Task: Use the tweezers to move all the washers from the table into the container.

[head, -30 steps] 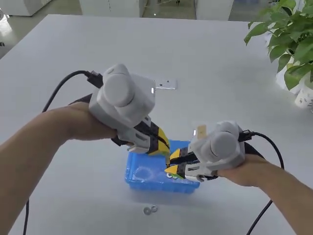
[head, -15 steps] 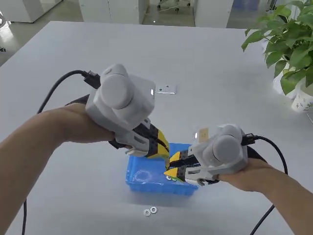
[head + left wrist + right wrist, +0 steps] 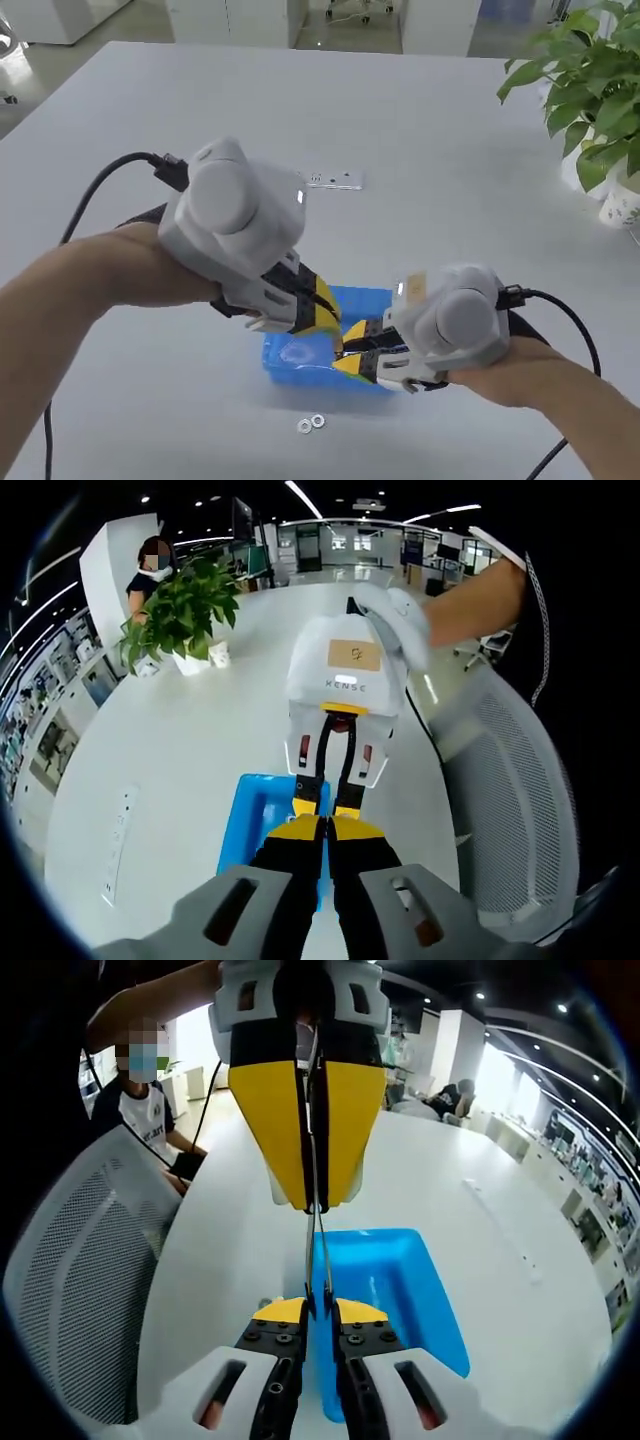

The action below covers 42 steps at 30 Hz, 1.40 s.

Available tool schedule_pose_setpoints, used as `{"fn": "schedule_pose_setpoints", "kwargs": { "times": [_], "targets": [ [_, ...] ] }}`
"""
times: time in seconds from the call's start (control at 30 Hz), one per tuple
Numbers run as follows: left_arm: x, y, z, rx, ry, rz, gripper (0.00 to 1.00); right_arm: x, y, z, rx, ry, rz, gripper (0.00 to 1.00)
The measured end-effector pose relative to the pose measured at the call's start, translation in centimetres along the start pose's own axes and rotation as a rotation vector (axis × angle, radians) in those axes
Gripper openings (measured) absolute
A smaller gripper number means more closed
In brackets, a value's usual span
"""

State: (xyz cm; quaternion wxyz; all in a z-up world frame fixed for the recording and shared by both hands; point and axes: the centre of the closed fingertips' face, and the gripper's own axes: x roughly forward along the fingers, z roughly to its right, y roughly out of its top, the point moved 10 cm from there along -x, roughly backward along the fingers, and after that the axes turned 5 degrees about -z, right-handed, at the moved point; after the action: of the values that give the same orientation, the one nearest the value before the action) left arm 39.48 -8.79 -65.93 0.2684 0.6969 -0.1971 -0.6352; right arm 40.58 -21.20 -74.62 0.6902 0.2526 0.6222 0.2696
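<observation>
Thin metal tweezers (image 3: 316,1240) run between the two grippers, above the blue container (image 3: 290,362). My left gripper (image 3: 325,318) is shut on their upper part, its yellow jaws pointing down at the container (image 3: 400,1290). My right gripper (image 3: 352,362) faces it tip to tip and is shut on the tweezers' lower end (image 3: 318,1290). In the left gripper view my shut left gripper (image 3: 327,825) meets the right gripper (image 3: 325,808) over the container (image 3: 245,820). Two washers (image 3: 311,424) lie side by side on the table, just in front of the container.
A small white strip (image 3: 335,180) lies on the grey table (image 3: 440,150) beyond the grippers. A potted plant (image 3: 595,90) stands at the table's right edge. Cables trail from both grippers. A mesh chair (image 3: 90,1290) and a person stand beside the table.
Both grippers stay tip to tip over the container; the left one has shifted slightly left and lower in the picture. The head camera has moved a little. The two washers have not moved.
</observation>
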Motion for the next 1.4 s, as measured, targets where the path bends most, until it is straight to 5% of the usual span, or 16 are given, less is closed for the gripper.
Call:
{"fn": "schedule_pose_setpoints", "kwargs": {
  "times": [1.4],
  "targets": [
    [2.4, -3.2, 2.6, -0.048, -0.073, -0.060, 0.05, 3.9, -2.1, -3.5, 0.007, 0.097, -0.029, 0.12]
  ]
}}
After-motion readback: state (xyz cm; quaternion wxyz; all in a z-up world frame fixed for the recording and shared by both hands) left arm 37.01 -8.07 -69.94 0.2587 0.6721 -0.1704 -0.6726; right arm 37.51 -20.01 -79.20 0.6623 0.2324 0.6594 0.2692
